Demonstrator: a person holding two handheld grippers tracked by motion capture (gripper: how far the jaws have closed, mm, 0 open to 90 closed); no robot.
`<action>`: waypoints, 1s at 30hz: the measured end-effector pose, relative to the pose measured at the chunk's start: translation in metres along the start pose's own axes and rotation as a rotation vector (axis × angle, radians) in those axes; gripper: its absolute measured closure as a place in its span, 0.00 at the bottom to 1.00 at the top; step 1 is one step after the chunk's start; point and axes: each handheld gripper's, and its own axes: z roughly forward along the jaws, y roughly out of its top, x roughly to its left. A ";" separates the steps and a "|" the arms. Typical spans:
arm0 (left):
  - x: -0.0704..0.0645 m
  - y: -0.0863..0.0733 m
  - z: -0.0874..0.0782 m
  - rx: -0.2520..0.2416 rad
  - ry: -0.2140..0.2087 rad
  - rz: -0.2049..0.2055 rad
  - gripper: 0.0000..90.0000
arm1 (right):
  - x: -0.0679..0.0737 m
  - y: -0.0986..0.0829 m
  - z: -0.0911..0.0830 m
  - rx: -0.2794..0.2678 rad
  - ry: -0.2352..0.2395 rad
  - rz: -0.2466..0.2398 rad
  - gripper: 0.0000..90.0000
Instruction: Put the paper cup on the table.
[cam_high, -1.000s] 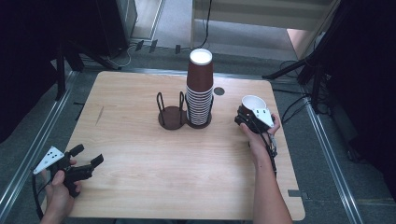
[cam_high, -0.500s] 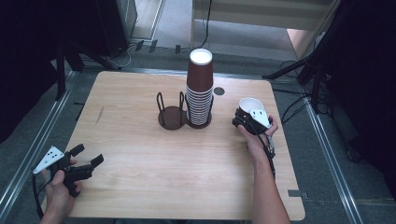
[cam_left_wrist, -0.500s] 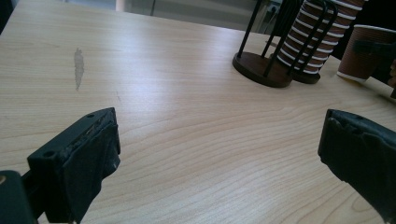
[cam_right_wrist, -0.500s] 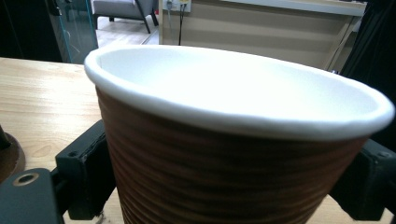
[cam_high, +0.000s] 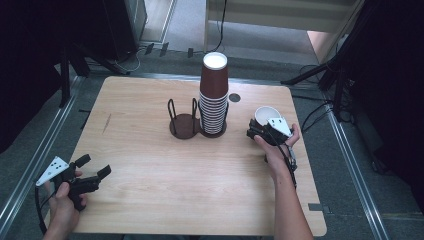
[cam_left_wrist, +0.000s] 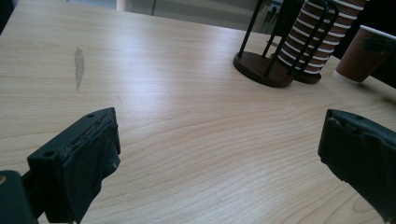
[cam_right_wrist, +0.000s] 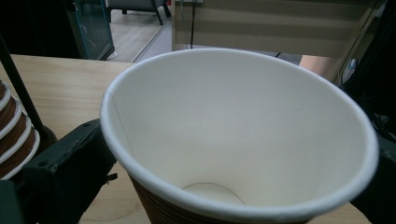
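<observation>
At the lower left of the high view the left gripper (cam_high: 89, 172) is parked low over the table (cam_high: 150, 200), jaws spread wide with nothing between them, which is confirmed in the left gripper view where just bare wood is seen between the two black pads. Further up, at the right-middle of the high view, the right gripper (cam_high: 256, 131) is closed around a single paper cup (cam_high: 265, 114), held upright with its mouth up; in the right gripper view the cup (cam_right_wrist: 233, 140) is seen from just above, white inside, brown ribbed wall below the rim, one jaw pressed against its left wall and the other mostly hidden at the right edge. Beyond that, at centre-top, a tall stack (cam_high: 214, 95) of the same cups is standing in one ring of a dark wire holder (cam_high: 184, 122), the other ring being empty. The cup is probably very light and thin-walled, so it could easily be crushed or ovalled if squeezed hard; it's best gripped gently across the wall a bit under the rolled rim, where it's stiffest. The ribbed outside should give decent grip.
</observation>
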 end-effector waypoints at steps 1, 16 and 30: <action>0.000 0.000 0.000 -0.001 0.000 -0.002 0.00 | 0.000 0.001 -0.001 0.003 0.010 0.002 0.00; 0.002 0.000 -0.001 -0.005 0.002 -0.010 0.00 | -0.005 -0.003 -0.026 -0.006 0.054 -0.013 0.00; 0.001 0.000 -0.001 -0.001 0.007 -0.007 0.00 | -0.015 -0.012 -0.062 -0.057 0.091 -0.015 0.00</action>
